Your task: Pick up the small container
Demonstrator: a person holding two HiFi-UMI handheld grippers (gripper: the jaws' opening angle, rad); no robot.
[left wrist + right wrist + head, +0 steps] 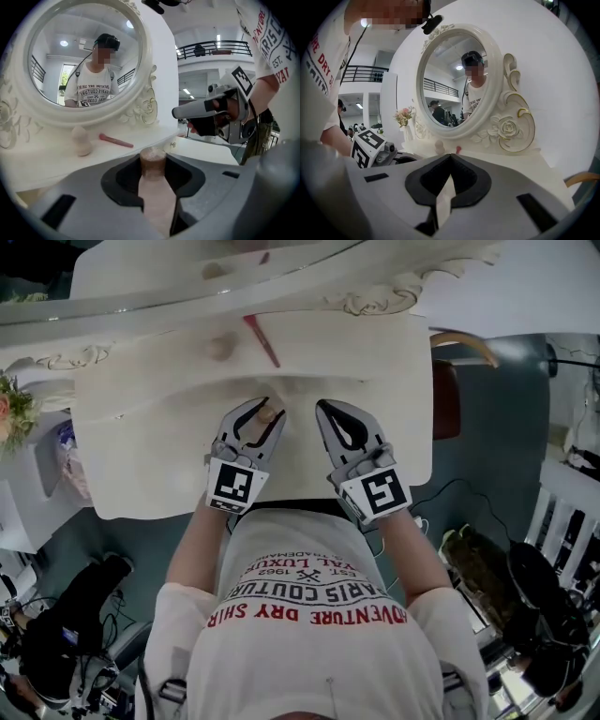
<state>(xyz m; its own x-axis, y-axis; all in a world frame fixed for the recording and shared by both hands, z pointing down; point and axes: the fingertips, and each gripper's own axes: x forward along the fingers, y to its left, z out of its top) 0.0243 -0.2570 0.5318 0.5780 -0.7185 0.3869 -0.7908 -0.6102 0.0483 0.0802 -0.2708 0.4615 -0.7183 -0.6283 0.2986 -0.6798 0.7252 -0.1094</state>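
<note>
The small container [266,414] is a pale beige bottle with a brownish cap, standing upright on the white dressing table [141,437]. My left gripper [269,410] is shut on it. In the left gripper view the container [153,164] stands between the two grey jaws, and both press on its sides. To its right, my right gripper [324,409] hovers over the table with its jaws shut and nothing between them. Its tips meet in the right gripper view [450,157]. The right gripper [211,110] also shows in the left gripper view.
A pink stick-shaped brush [262,340] and a beige egg-shaped sponge [221,348] lie farther back, by the oval mirror [84,61]. Flowers [11,409] stand off the table's left end. A chair [446,395] stands at the right end.
</note>
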